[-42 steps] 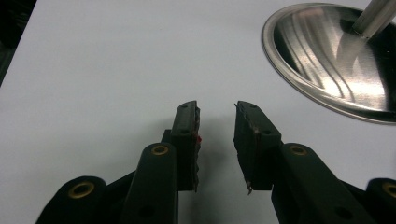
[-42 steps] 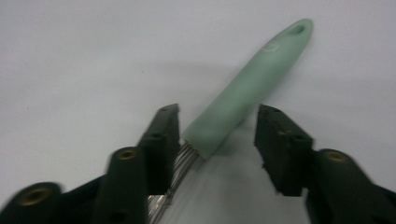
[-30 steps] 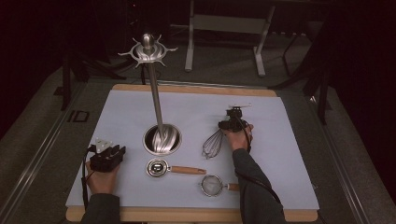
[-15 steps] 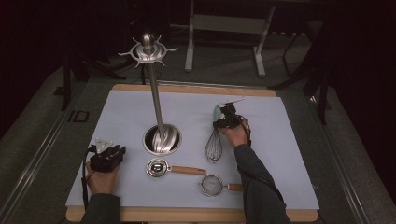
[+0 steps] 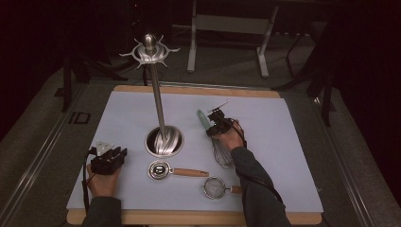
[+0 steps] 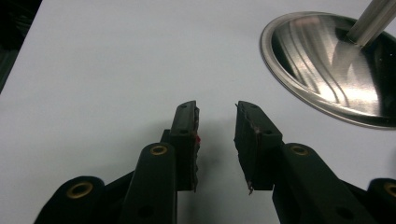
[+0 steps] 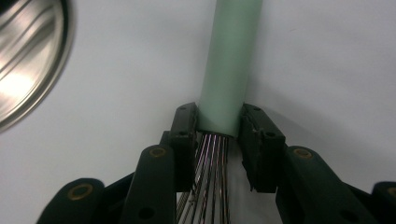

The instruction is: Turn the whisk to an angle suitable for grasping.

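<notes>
A whisk with a pale green handle (image 5: 203, 118) and wire loops (image 5: 223, 153) lies on the white mat, right of the steel stand. My right gripper (image 5: 215, 126) sits over where handle and wires meet. In the right gripper view its jaws have just been closing, and both pads touch the base of the green handle (image 7: 226, 60), so the right gripper (image 7: 218, 114) is shut on it, with the wires (image 7: 210, 177) running back between the jaws. My left gripper (image 5: 116, 156) rests at the mat's left front. In its own view the left gripper (image 6: 215, 109) stands open with nothing between its fingers.
The stand's round steel base (image 5: 163, 140) carries a tall pole with hooks at its top (image 5: 150, 49). A metal scoop with a wooden handle (image 5: 161, 169) and a small strainer (image 5: 216, 187) lie near the front. The mat (image 5: 283, 142) covers a wooden board.
The right hand has shifted left, and its jaws have closed around the whisk's handle. The whisk has swung, its handle now pointing away and left. The left hand has stayed put.
</notes>
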Motion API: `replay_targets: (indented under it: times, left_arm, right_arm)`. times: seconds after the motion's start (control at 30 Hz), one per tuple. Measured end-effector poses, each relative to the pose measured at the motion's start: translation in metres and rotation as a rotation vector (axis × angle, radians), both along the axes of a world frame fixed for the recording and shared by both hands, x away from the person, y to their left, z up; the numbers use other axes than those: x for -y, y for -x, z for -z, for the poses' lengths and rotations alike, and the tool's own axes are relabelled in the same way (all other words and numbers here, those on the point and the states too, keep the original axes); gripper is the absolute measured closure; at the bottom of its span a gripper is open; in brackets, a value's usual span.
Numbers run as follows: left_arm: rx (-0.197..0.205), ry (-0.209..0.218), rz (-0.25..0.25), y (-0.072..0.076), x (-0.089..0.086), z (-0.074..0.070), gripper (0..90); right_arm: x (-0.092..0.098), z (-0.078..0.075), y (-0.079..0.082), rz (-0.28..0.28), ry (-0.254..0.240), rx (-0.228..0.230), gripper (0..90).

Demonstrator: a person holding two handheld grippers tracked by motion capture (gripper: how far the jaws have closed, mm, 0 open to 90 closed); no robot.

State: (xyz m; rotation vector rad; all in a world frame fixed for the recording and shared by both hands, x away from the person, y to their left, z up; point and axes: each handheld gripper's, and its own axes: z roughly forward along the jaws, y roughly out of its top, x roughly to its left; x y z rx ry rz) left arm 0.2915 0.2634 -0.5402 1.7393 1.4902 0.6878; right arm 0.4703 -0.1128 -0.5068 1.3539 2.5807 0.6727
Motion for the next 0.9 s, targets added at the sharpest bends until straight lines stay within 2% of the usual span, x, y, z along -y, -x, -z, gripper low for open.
replay_targets:
  times: [0.1, 0.13, 0.23, 0.3, 0.43, 0.5, 0.6, 0.67, 0.7, 0.9]
  left_arm:
    - [0.0, -0.002, 0.001, 0.0, 0.0, 0.0, 69.4]
    - [0.0, -0.002, 0.001, 0.0, 0.0, 0.0, 69.4]
    - [-0.003, -0.008, -0.001, 0.0, 0.0, 0.0, 69.4]
    - [-0.002, -0.01, -0.002, 0.0, 0.001, 0.0, 69.2]
    - [-0.002, -0.012, -0.002, 0.0, 0.001, 0.0, 68.8]
    - [-0.001, -0.01, -0.002, 0.0, 0.001, 0.0, 68.7]
    - [-0.002, -0.008, -0.002, 0.0, 0.001, 0.0, 68.7]
    - [-0.003, -0.008, -0.001, 0.0, 0.0, 0.0, 68.6]
    - [-0.003, -0.008, -0.001, 0.0, 0.0, 0.0, 68.5]
    - [-0.001, -0.009, -0.002, 0.0, 0.001, 0.0, 68.4]
  right_arm:
    - [0.0, -0.003, 0.004, -0.07, 0.016, -0.036, 67.7]
    - [0.0, -0.003, 0.004, -0.07, 0.016, -0.036, 67.7]
    - [0.001, -0.006, 0.011, -0.17, 0.033, -0.097, 67.7]
    - [-0.001, -0.007, 0.013, -0.204, 0.038, -0.116, 67.3]
    - [-0.005, -0.007, 0.012, -0.2, 0.042, -0.103, 64.8]
    - [-0.011, -0.006, 0.008, -0.176, 0.016, -0.101, 60.3]
    - [-0.013, -0.005, 0.005, -0.169, -0.001, -0.106, 59.5]
    - [-0.017, -0.004, 0.003, -0.154, 0.009, -0.113, 61.7]
    - [-0.019, -0.003, 0.001, -0.126, 0.02, -0.119, 65.0]
    - [-0.026, -0.004, 0.005, -0.096, 0.078, -0.104, 69.0]
